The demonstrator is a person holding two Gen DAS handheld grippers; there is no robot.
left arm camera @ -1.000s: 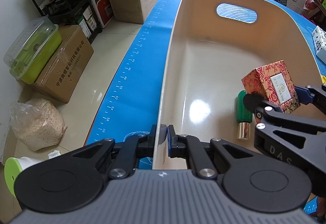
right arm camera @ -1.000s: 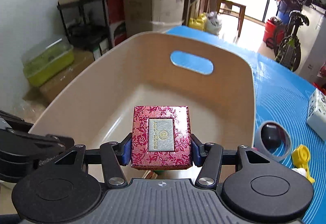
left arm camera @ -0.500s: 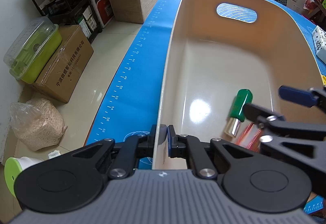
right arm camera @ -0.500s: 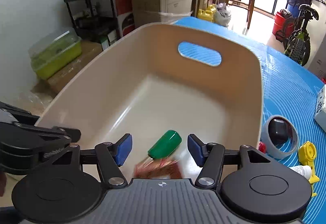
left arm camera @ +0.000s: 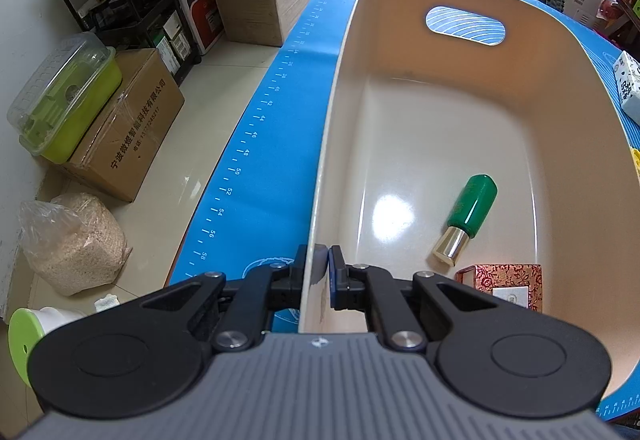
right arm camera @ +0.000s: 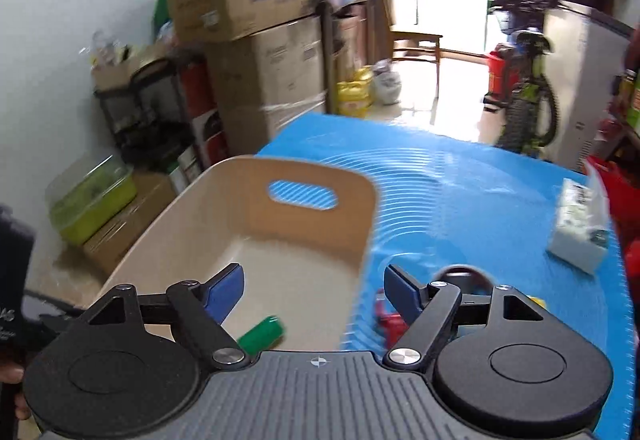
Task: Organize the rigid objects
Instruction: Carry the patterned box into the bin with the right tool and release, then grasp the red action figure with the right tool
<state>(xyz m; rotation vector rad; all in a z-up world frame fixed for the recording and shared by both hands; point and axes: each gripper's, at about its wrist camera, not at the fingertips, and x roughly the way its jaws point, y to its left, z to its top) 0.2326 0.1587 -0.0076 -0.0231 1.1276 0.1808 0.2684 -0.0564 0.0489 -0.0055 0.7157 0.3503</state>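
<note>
Left wrist view.
- Left hand-held gripper (left arm camera: 323, 270), black arms with blue pads, lower centre: jaws together, clamped on the near wall of the beige smooth plastic bin (left arm camera: 320, 199), one pad outside the wall and one inside.
- The bin is a deep, rounded tub with a glossy floor and an oval handle slot in its far wall; it fills the right half of the frame.
- Green glossy cylinder with a gold metallic end (left arm camera: 466, 217): lying on its side on the bin floor, right of centre, tilted.
- Red brocade-patterned square box with a pale label (left arm camera: 506, 282): on the bin floor at lower right, just beside the cylinder's gold end; partly hidden behind the gripper arm.
- Blue matte mat with printed ruler marks, covering the desk (left arm camera: 260, 159): runs under the bin as a diagonal strip through the centre.
- Brown cardboard carton (left arm camera: 128, 131) on the tiled floor at left.

Right wrist view (blurred).
- Right hand-held gripper (right arm camera: 314, 290), lower centre: jaws apart and just widened further; nothing between the pads, which stand over the bin's right rim.
- Beige bin (right arm camera: 240, 207), centre left, with the green cylinder (right arm camera: 262, 334) on its floor at lower centre.
- Blue mat (right arm camera: 460, 191) with concentric ridged lines, at right.
- White printed soft pack (right arm camera: 580, 228) lying on the mat at right edge.
- Small red and yellow items behind the right gripper arm; too blurred to tell.
</note>
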